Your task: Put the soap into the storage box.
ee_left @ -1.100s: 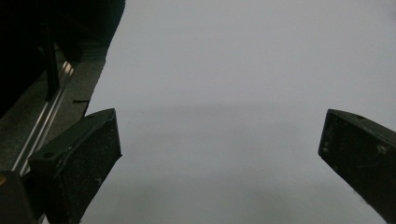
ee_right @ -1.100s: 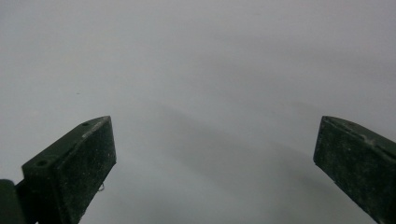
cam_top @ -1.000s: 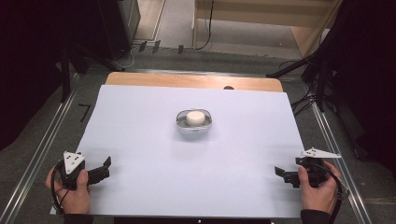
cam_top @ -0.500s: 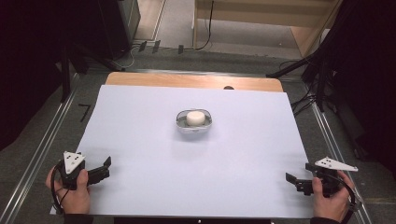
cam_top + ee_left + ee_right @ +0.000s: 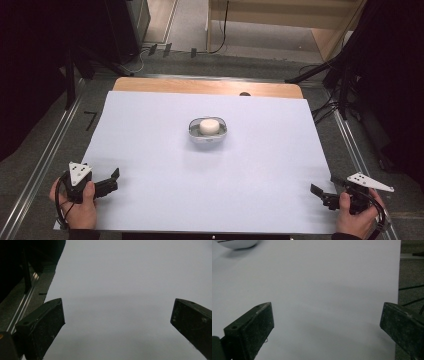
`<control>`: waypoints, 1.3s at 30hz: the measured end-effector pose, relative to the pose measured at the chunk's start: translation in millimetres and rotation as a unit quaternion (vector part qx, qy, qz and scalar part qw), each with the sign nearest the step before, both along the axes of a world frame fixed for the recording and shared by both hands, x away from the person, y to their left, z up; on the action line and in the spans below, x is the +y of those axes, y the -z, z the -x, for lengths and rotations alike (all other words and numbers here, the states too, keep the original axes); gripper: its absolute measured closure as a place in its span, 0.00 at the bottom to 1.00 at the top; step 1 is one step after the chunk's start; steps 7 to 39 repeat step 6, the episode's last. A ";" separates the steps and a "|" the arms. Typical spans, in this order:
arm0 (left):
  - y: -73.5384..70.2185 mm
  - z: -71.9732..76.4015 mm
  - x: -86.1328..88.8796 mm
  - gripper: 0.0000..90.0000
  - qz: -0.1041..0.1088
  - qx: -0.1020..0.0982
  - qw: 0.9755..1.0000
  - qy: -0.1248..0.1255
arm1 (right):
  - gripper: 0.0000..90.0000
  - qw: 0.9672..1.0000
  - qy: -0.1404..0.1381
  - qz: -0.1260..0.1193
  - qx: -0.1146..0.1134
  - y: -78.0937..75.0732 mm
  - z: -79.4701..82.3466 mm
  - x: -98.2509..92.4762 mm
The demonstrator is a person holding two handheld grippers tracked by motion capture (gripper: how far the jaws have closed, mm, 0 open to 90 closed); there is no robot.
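A small grey bowl [image 5: 207, 132] holding a pale round lump [image 5: 208, 125] stands in the middle of the white table sheet [image 5: 150, 145]. Its lower edge shows as the bowl [image 5: 235, 243] at the top left of the right gripper view. My left gripper [image 5: 111, 181] rests in a hand at the near left corner, jaws wide apart over bare sheet. My right gripper [image 5: 320, 196] is held low at the near right corner, also open with nothing between its jaws. In the gripper views, the left gripper [image 5: 117, 320] and right gripper [image 5: 327, 322] frame bare sheet.
A wooden strip [image 5: 207, 87] borders the far edge of the sheet. Metal rails [image 5: 45, 160] run along the left and right sides. Dark stands and cables [image 5: 330, 105] crowd the floor at the right and far back.
My right gripper has drawn back toward the near edge and slightly outward. The left gripper and the bowl have stayed put.
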State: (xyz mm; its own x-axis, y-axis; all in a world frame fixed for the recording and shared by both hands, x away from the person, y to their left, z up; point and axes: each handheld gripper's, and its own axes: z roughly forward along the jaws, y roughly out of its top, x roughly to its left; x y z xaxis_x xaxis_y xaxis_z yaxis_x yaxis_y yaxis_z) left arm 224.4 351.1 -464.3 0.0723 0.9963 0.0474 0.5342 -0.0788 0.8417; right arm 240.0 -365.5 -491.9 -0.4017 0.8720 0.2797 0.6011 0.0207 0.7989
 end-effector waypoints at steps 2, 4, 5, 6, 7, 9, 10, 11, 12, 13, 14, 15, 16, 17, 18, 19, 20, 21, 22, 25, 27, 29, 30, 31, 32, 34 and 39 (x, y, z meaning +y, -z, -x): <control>0.0 -0.1 0.0 0.00 0.000 0.000 1.000 0.000 | 0.00 1.000 -0.001 0.004 0.004 0.0 -0.5 1.2; 0.2 -0.6 -0.2 0.00 0.000 0.000 1.000 0.000 | 0.00 1.000 -0.003 0.004 0.005 0.2 -1.0 1.4; 0.2 -0.7 -0.3 0.00 0.000 0.001 1.000 0.000 | 0.00 1.000 -0.002 0.005 0.005 0.4 -1.2 1.5; 0.2 -0.7 -0.4 0.00 -0.001 0.001 1.000 0.000 | 0.00 1.000 -0.001 0.005 0.006 0.4 -1.3 1.5; 0.2 -0.7 -0.4 0.00 -0.001 0.001 1.000 0.000 | 0.00 1.000 -0.001 0.005 0.006 0.4 -1.3 1.5; 0.2 -0.7 -0.4 0.00 -0.001 0.001 1.000 0.000 | 0.00 1.000 -0.001 0.005 0.006 0.4 -1.3 1.5; 0.2 -0.7 -0.4 0.00 -0.001 0.001 1.000 0.000 | 0.00 1.000 -0.001 0.005 0.006 0.4 -1.3 1.5; 0.2 -0.7 -0.4 0.00 -0.001 0.001 1.000 0.000 | 0.00 1.000 -0.001 0.005 0.006 0.4 -1.3 1.5; 0.2 -0.7 -0.4 0.00 -0.001 0.001 1.000 0.000 | 0.00 1.000 -0.001 0.005 0.006 0.4 -1.3 1.5; 0.2 -0.7 -0.4 0.00 -0.001 0.001 1.000 0.000 | 0.00 1.000 -0.001 0.005 0.006 0.4 -1.3 1.5; 0.2 -0.7 -0.4 0.00 -0.001 0.001 1.000 0.000 | 0.00 1.000 -0.001 0.005 0.006 0.4 -1.3 1.5; 0.2 -0.7 -0.4 0.00 -0.001 0.001 1.000 0.000 | 0.00 1.000 -0.001 0.005 0.006 0.4 -1.3 1.5; 0.2 -0.7 -0.4 0.00 -0.001 0.001 1.000 0.000 | 0.00 1.000 -0.001 0.005 0.006 0.4 -1.3 1.5; 0.2 -0.7 -0.4 0.00 -0.001 0.001 1.000 0.000 | 0.00 1.000 -0.001 0.005 0.006 0.4 -1.3 1.5; 0.2 -0.7 -0.4 0.00 -0.001 0.001 1.000 0.000 | 0.00 1.000 -0.001 0.005 0.006 0.4 -1.3 1.5; 0.2 -0.7 -0.4 0.00 -0.001 0.001 1.000 0.000 | 0.00 1.000 -0.001 0.005 0.006 0.4 -1.3 1.5; 0.2 -0.7 -0.4 0.00 -0.001 0.001 1.000 0.000 | 0.00 1.000 -0.001 0.005 0.006 0.4 -1.3 1.5; 0.2 -0.7 -0.4 0.00 -0.001 0.001 1.000 0.000 | 0.00 1.000 -0.001 0.005 0.006 0.4 -1.3 1.5; 0.2 -0.7 -0.4 0.00 -0.001 0.001 1.000 0.000 | 0.00 1.000 -0.001 0.005 0.006 0.4 -1.3 1.5; 0.2 -0.7 -0.4 0.00 -0.001 0.001 1.000 0.000 | 0.00 1.000 -0.001 0.005 0.006 0.4 -1.3 1.5; 0.2 -0.7 -0.4 0.00 -0.001 0.001 1.000 0.000 | 0.00 1.000 -0.001 0.005 0.006 0.4 -1.3 1.5; 0.2 -0.7 -0.4 0.00 -0.001 0.001 1.000 0.000 | 0.00 1.000 -0.001 0.005 0.006 0.4 -1.3 1.5; 0.2 -0.7 -0.4 0.00 -0.001 0.001 1.000 0.000 | 0.00 1.000 -0.001 0.005 0.006 0.4 -1.3 1.5; 0.2 -0.7 -0.4 0.00 -0.001 0.001 1.000 0.000 | 0.00 1.000 -0.001 0.005 0.006 0.4 -1.3 1.5; 0.2 -0.7 -0.4 0.00 -0.001 0.001 1.000 0.000 | 0.00 1.000 -0.001 0.005 0.006 0.4 -1.3 1.5; 0.2 -0.7 -0.4 0.00 -0.001 0.001 1.000 0.000 | 0.00 1.000 -0.001 0.005 0.006 0.4 -1.3 1.5; 0.2 -0.7 -0.4 0.00 -0.001 0.001 1.000 0.000 | 0.00 1.000 -0.001 0.005 0.006 0.4 -1.3 1.5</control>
